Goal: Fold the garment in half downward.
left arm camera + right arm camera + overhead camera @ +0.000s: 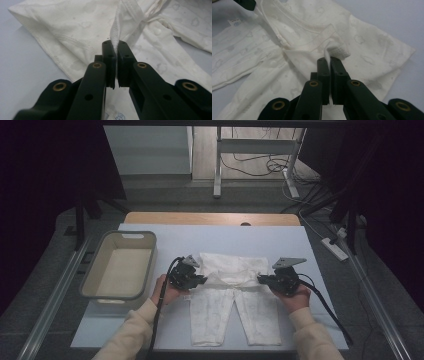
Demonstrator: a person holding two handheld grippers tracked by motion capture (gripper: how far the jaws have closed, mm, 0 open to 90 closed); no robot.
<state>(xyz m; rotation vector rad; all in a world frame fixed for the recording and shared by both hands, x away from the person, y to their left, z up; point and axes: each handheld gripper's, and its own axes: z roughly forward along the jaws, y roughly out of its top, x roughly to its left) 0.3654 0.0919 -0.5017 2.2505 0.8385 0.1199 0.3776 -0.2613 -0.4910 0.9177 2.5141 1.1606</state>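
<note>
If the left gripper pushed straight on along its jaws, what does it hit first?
The white garment itself: the left gripper is already shut on a fold of it, and more of the cloth lies just ahead. Further along that line, likely the right gripper, though depth is unclear.

The basket [119, 266] stands close on the left of the left gripper [201, 280]. Bare table [210, 236] lies behind the garment [232, 295]

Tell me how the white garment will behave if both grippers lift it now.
The garment looks thin and creased, so it will likely sag between the left gripper and right gripper. Each is shut on only a narrow fold, so an edge might slip out. Its legs probably drag across the table.
</note>
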